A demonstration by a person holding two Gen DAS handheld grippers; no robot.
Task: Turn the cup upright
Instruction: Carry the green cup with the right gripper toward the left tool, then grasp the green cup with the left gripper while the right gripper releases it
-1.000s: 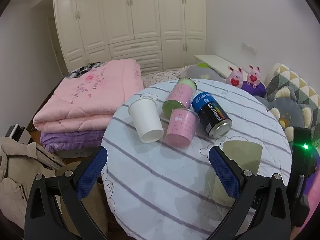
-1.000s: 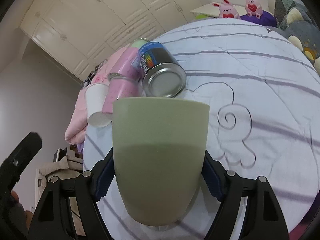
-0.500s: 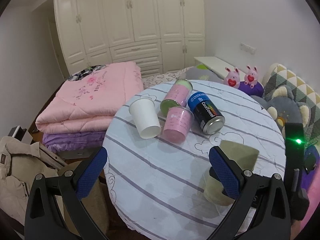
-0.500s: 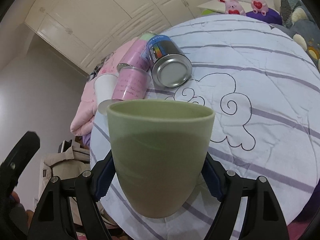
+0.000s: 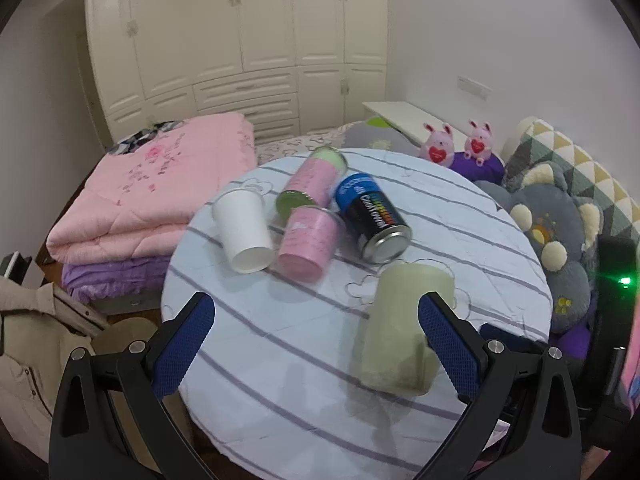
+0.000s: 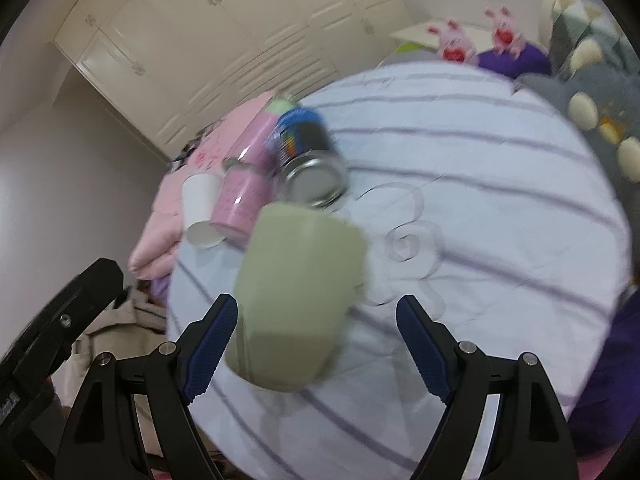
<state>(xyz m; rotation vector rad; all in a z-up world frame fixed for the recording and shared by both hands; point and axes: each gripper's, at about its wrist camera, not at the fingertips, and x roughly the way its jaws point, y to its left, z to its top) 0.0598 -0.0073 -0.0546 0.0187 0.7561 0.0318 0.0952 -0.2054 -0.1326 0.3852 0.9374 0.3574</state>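
Note:
A pale green cup [image 6: 298,296] is blurred and tilted over the round striped table [image 6: 500,208], mouth toward the cans, wide end up. My right gripper [image 6: 316,344] is open; its jaws stand apart on both sides of the cup and do not clamp it. The left fingertip is near the cup's side. The cup also shows in the left wrist view [image 5: 404,324], tilted, near the table's front right. My left gripper [image 5: 316,344] is open and empty above the table's near edge.
A white paper cup [image 5: 244,236], two pink cans [image 5: 308,244] and a blue-black can [image 5: 372,216] lie at the table's far side. A folded pink quilt [image 5: 160,188] lies left, plush pillows [image 5: 556,232] right, and a beige coat [image 5: 32,344] near left.
My right gripper has opened and let go of the green cup, which now tilts and drops toward the table. Both views have moved; the right one is motion-blurred.

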